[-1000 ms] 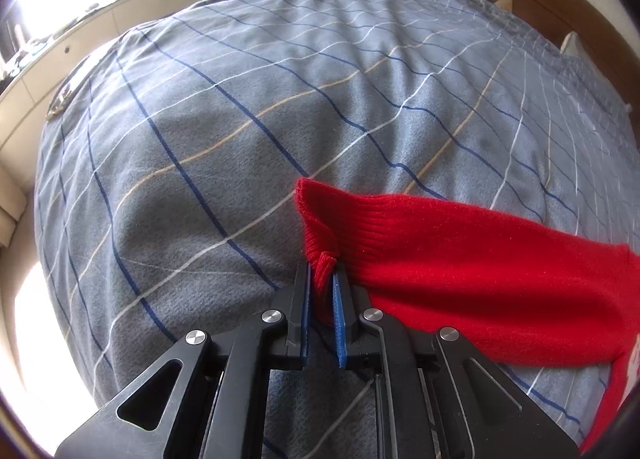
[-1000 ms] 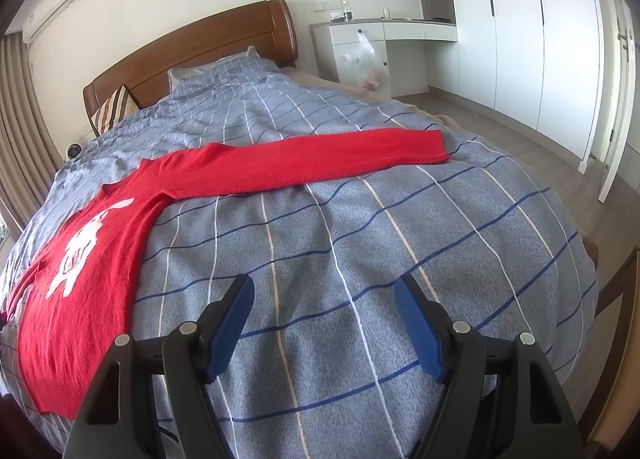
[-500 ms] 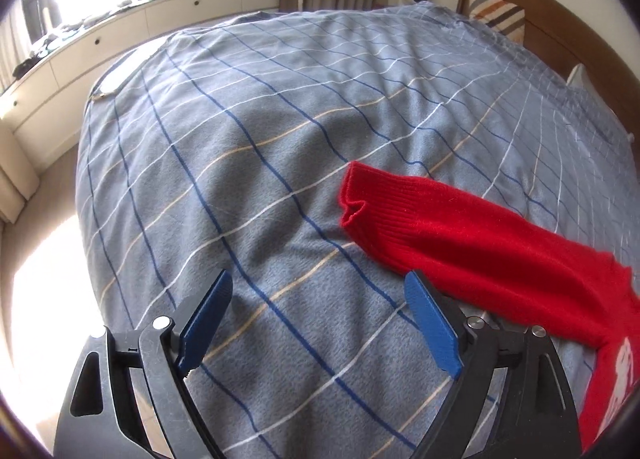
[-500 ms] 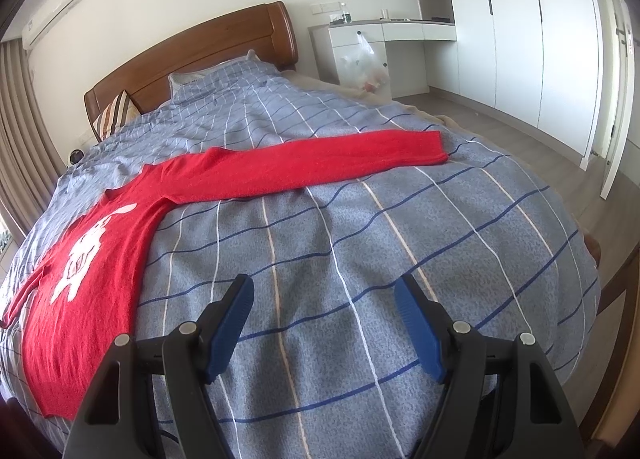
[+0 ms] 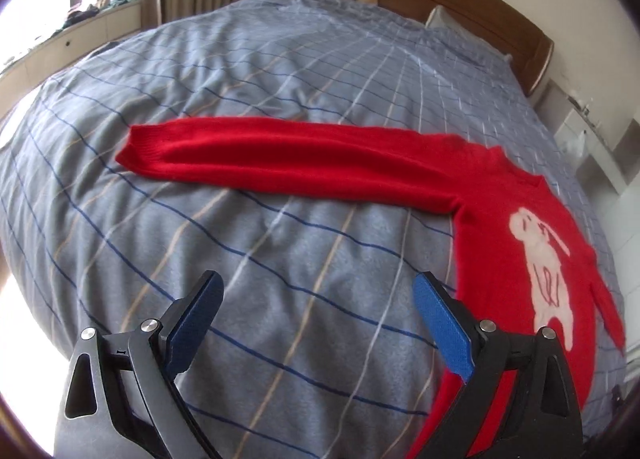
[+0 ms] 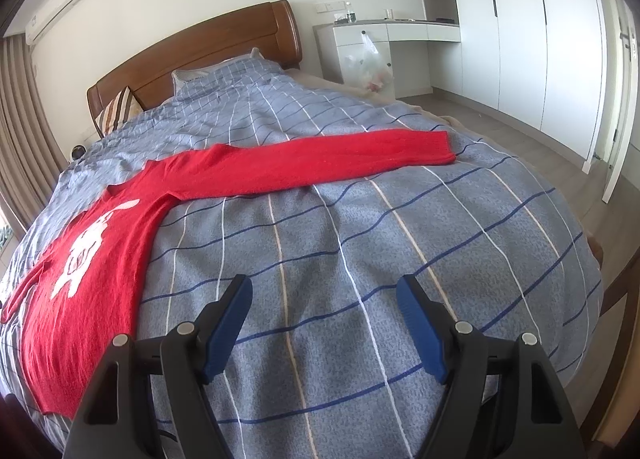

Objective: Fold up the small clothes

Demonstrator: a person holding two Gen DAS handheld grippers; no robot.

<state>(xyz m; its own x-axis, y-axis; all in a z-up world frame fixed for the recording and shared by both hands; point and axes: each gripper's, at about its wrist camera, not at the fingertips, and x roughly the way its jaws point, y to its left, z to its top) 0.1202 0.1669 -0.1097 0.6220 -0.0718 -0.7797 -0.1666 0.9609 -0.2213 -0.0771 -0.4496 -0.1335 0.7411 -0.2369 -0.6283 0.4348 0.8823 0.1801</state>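
A small red sweater (image 5: 500,211) with a white rabbit figure lies flat on the bed. One sleeve (image 5: 280,157) stretches straight out to the left in the left wrist view. The sweater also shows in the right wrist view (image 6: 92,271), its other sleeve (image 6: 340,157) stretched out to the right. My left gripper (image 5: 316,299) is open and empty, held above the bedcover near the sweater's lower side. My right gripper (image 6: 324,305) is open and empty, above bare bedcover to the right of the sweater's body.
The bed has a grey-blue checked cover (image 6: 360,243) and a wooden headboard (image 6: 208,55) with pillows. A white desk (image 6: 384,33) and wardrobe (image 6: 520,27) stand to the right. A window counter (image 5: 72,39) and curtains are on the left side.
My left gripper let go of the sleeve cuff, opened, and pulled back and to the right, so the whole sleeve and rabbit figure now show. The right gripper has barely moved.
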